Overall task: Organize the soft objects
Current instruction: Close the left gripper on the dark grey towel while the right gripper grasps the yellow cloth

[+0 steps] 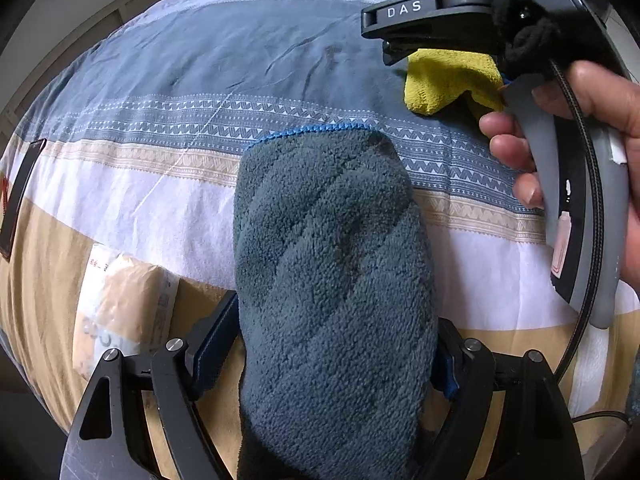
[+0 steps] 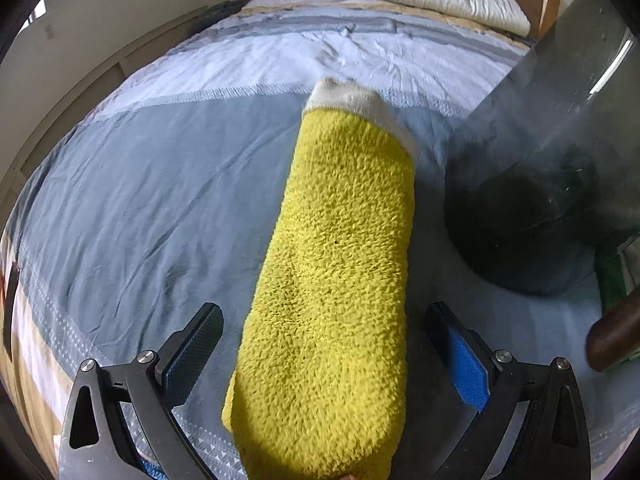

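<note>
Two fleecy cloths are up over the striped bed [image 2: 168, 184]: the left gripper [image 1: 336, 356] has its jaws pressed against the grey-blue towel [image 1: 332, 280], while the right gripper [image 2: 320, 344] has jaws spread clear of the yellow towel [image 2: 336, 264] between them. Close squarely at mid-roll before shifting it, I'd judge.
</note>
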The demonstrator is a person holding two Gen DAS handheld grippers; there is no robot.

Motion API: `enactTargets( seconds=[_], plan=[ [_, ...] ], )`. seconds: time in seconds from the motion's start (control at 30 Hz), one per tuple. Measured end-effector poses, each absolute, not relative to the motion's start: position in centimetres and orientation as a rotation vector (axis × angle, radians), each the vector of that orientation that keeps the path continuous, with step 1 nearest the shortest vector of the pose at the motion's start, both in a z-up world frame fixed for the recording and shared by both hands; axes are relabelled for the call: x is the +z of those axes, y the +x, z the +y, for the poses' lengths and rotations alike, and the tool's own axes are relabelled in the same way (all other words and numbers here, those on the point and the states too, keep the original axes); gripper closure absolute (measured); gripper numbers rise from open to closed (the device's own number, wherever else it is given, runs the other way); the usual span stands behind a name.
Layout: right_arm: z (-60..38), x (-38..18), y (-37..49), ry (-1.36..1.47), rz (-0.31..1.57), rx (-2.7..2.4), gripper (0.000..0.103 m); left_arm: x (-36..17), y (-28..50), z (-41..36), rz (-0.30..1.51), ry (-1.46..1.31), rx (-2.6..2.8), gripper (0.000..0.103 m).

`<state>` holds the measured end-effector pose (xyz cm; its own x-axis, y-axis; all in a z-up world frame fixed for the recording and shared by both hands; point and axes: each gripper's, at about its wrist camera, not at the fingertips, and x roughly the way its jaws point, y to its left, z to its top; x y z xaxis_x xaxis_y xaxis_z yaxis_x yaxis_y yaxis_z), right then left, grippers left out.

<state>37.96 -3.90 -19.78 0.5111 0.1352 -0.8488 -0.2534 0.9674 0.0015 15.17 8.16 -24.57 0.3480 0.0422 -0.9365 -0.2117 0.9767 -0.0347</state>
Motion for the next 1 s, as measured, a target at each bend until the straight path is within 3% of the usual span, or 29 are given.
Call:
enactTargets(
  seconds=[0.1,0.2,0.87,1.0],
  plan=[
    [-3.7,-20.5,38.6,-0.137,1.031,0.224,0.000,-25.1,15.8,8.6,1.218,-0.159,0.186,0.008],
    [-3.3,-20.6,39.1,-0.140,1.033,0.217,0.000,-25.6,16.3,9.2,1.227,-0.178,0.194,0.002],
    [-2.1,-21.5,39.5,-0.179,1.017,0.187,0.000,-27.0,18.0,9.3,1.256,-0.140,0.215,0.001],
    [-2.0,-21.5,39.4,-0.189,1.012,0.188,0.006,-27.3,18.4,8.7,1.258,-0.129,0.221,0.001]
  ],
)
